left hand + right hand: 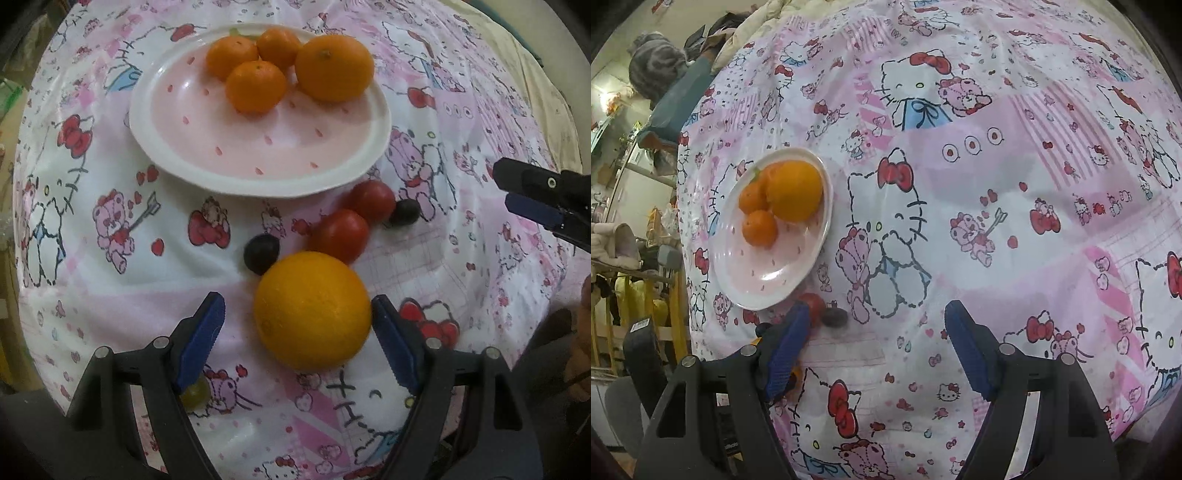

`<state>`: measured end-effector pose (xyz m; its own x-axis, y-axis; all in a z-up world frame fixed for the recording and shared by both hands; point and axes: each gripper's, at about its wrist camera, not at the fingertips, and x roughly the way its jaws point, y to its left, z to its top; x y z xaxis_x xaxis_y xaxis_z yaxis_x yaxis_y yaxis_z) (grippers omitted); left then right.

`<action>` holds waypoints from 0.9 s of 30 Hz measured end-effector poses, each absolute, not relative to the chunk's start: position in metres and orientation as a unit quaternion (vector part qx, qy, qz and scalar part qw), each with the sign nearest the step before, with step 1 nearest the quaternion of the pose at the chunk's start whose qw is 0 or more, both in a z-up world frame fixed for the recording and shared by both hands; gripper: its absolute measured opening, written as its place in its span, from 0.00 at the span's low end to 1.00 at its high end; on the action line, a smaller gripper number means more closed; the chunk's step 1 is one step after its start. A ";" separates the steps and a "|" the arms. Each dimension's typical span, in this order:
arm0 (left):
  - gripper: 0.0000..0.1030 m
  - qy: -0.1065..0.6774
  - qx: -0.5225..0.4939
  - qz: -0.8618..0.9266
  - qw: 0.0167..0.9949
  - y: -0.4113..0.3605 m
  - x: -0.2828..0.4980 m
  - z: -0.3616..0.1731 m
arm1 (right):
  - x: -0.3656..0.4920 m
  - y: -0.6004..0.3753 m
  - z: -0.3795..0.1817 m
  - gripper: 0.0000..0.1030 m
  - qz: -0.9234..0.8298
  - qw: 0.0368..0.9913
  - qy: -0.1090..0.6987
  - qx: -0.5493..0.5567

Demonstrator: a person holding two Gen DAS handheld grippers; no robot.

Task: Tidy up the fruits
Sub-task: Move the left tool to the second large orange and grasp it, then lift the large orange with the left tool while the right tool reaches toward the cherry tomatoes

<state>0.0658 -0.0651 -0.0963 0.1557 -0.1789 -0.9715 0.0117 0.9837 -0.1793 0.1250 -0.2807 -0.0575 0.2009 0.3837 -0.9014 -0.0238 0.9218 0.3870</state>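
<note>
A large orange (312, 310) lies on the cartoon-print cloth between the fingers of my left gripper (297, 300), which is open. The right pad (391, 343) is at the orange's side, while the left pad stands clear of it. Two red tomatoes (341, 234) and two dark grapes (260, 253) lie just beyond. A pink plate (258, 147) holds three mandarins (255, 86) and a bigger orange (334, 68). My right gripper (877, 308) hangs open over bare cloth, right of the plate (768, 273). A tomato (816, 304) and a dark grape (834, 318) peek out beside its left finger.
A green grape (194, 395) sits half hidden behind the left gripper's left finger. The right gripper (506, 188) reaches in at the right edge of the left wrist view. Chairs and room clutter (635, 258) stand past the table's left edge.
</note>
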 end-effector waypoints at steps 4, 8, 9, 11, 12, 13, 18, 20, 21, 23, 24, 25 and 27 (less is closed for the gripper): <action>0.54 0.647 -0.077 -0.085 0.754 -0.068 0.067 -0.095 | 0.125 -0.277 -0.057 0.75 0.136 0.763 0.617 0.136; 0.52 0.642 -0.046 -0.094 0.759 -0.079 0.064 -0.091 | 0.125 -0.274 -0.061 0.75 0.136 0.762 0.621 0.126; 0.52 0.640 -0.042 -0.098 0.761 -0.080 0.062 -0.088 | 0.125 -0.273 -0.062 0.75 0.136 0.762 0.621 0.122; 0.52 0.633 -0.048 -0.104 0.766 -0.079 0.059 -0.081 | 0.124 -0.269 -0.063 0.75 0.135 0.766 0.620 0.102; 0.52 0.629 -0.050 -0.105 0.769 -0.078 0.058 -0.077 | 0.123 -0.265 -0.064 0.75 0.136 0.769 0.620 0.080; 0.52 0.623 -0.050 -0.104 0.774 -0.075 0.056 -0.072 | 0.122 -0.261 -0.065 0.74 0.140 0.771 0.618 0.064; 0.52 0.594 -0.072 -0.077 0.797 -0.053 0.055 -0.048 | 0.115 -0.237 -0.070 0.65 0.160 0.779 0.606 -0.020; 0.52 0.587 -0.088 -0.066 0.802 -0.041 0.057 -0.042 | 0.112 -0.223 -0.072 0.64 0.172 0.780 0.599 -0.056; 0.52 0.582 -0.094 -0.059 0.806 -0.038 0.058 -0.040 | 0.111 -0.217 -0.073 0.62 0.183 0.781 0.593 -0.069; 0.52 0.574 -0.100 -0.047 0.811 -0.030 0.061 -0.035 | 0.108 -0.205 -0.077 0.53 0.192 0.780 0.586 -0.108; 0.52 0.572 -0.104 -0.043 0.812 -0.023 0.061 -0.034 | 0.107 -0.197 -0.079 0.49 0.196 0.777 0.584 -0.134; 0.52 0.571 -0.108 -0.039 0.813 -0.021 0.062 -0.034 | 0.105 -0.192 -0.079 0.46 0.201 0.778 0.576 -0.147; 0.52 0.566 -0.106 -0.032 0.817 -0.013 0.062 -0.031 | 0.101 -0.181 -0.080 0.46 0.204 0.780 0.561 -0.186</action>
